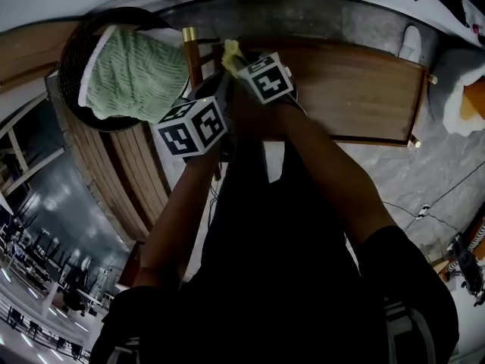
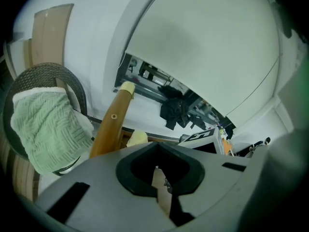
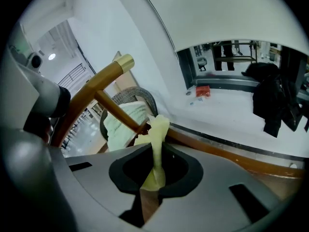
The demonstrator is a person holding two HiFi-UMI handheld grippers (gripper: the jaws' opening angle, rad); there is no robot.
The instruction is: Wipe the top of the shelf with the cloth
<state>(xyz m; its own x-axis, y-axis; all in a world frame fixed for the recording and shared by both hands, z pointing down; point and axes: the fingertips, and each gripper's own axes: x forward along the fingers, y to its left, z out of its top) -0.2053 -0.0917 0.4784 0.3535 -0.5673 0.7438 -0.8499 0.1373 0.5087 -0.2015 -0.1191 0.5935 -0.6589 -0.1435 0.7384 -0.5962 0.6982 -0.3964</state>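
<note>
Right gripper view shows the right gripper (image 3: pixel 154 180) pinching a thin twist of the pale yellow cloth (image 3: pixel 157 134), up by the far left corner of the brown wooden shelf top (image 1: pixel 356 82). The left gripper (image 2: pixel 159 180), just beside it, looks pressed together on nothing. From where I stand, that skinny hold could slip once dragged, and the brass-capped wooden post (image 1: pixel 192 55) and dark woven basket (image 1: pixel 72 59) sit near enough to snag.

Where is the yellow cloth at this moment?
The yellow cloth is pinched in the right tongs, at the left end of the shelf top in the head view, beside the wooden post and near the basket with the green towel.
</note>
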